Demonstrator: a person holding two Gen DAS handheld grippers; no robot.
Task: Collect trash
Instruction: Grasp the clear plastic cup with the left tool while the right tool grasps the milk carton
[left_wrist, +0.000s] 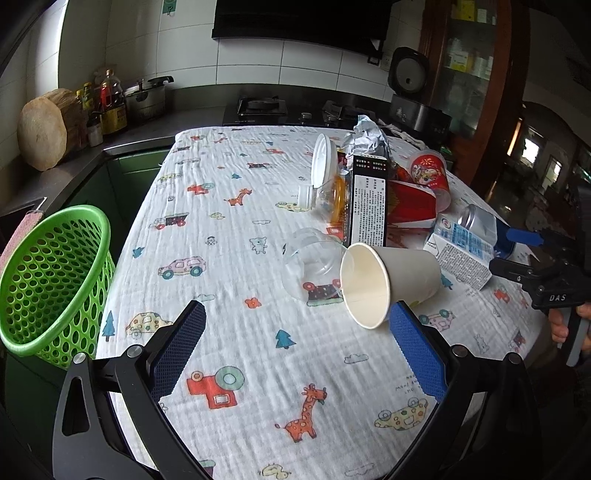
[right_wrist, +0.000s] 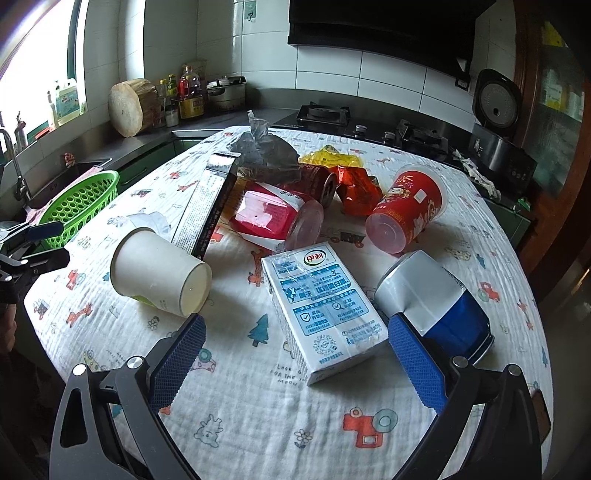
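A pile of trash lies on the patterned tablecloth. A white paper cup lies on its side, just beyond my open left gripper; it also shows in the right wrist view. A clear plastic cup lies beside it. A white milk carton lies between the fingers of my open right gripper, which is empty. A blue and white can lies by the right finger. A green mesh basket stands at the table's left edge.
Further back lie a long black box, a red printed cup, red wrappers, a white lid and crumpled foil. Behind the table run a counter with a stove, bottles and a rice cooker.
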